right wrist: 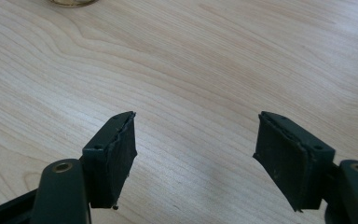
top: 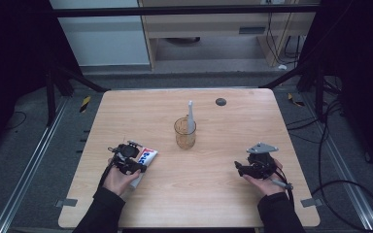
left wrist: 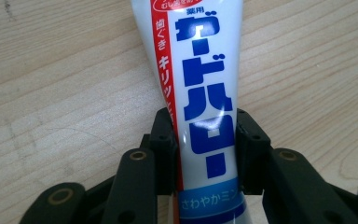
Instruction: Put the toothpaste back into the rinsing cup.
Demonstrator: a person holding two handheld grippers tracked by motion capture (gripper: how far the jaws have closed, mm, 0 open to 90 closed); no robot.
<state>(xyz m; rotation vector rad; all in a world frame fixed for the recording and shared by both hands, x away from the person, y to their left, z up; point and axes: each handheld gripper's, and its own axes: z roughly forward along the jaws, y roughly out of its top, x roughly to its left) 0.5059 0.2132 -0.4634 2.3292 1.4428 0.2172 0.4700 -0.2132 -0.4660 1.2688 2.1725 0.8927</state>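
The left gripper point(left wrist: 206, 135) clamps a toothpaste tube point(left wrist: 200, 93) lying on the surface point(top: 233, 145) at eight o'clock from the glass cup point(top: 185, 132); the right gripper point(right wrist: 193, 154) rests at four o'clock, jaws wide and empty.

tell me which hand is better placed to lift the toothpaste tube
Left, I'd say. The left gripper has its pads against both sides of the toothpaste tube; the right gripper stands open over bare table.
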